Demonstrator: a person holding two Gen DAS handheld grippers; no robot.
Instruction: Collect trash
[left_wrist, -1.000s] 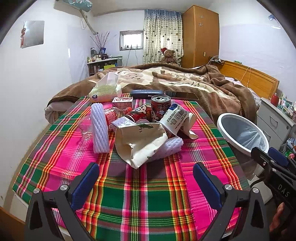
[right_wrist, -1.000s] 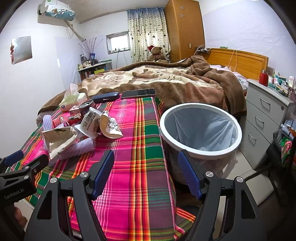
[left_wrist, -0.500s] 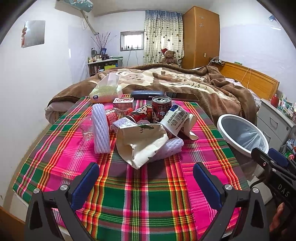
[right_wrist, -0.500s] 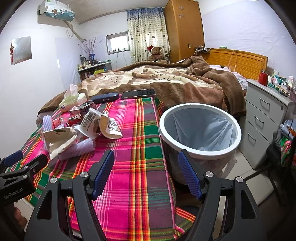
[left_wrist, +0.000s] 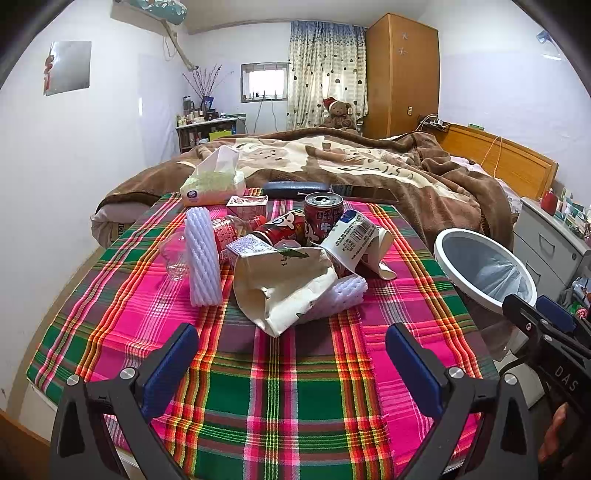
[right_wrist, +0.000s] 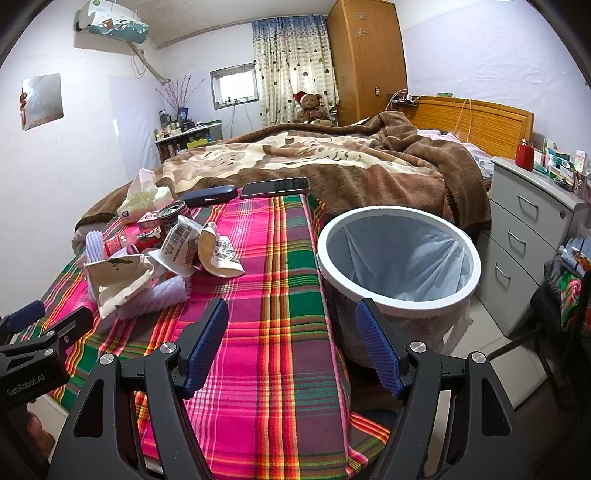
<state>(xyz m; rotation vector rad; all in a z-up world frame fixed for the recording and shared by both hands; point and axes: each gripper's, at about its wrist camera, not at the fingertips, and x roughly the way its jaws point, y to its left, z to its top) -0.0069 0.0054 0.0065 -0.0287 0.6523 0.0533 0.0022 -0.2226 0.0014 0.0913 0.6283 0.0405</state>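
A pile of trash lies mid-table on the plaid cloth: a cream paper bag (left_wrist: 288, 284), white foam sleeves (left_wrist: 202, 258), a red can (left_wrist: 323, 218), a crushed paper cup (left_wrist: 351, 240), a red bottle and a clear plastic cup (left_wrist: 173, 258). The pile also shows in the right wrist view (right_wrist: 155, 262). A white trash bin (right_wrist: 399, 258) with a grey liner stands right of the table; it also shows in the left wrist view (left_wrist: 484, 269). My left gripper (left_wrist: 291, 354) is open and empty, short of the pile. My right gripper (right_wrist: 291, 343) is open and empty over the table's right edge, near the bin.
A tissue pack (left_wrist: 212, 181), a dark glasses case (left_wrist: 295, 188) and a phone (right_wrist: 275, 187) lie at the table's far edge. A bed with a brown blanket (right_wrist: 332, 158) lies behind. A grey drawer unit (right_wrist: 532, 229) stands right of the bin.
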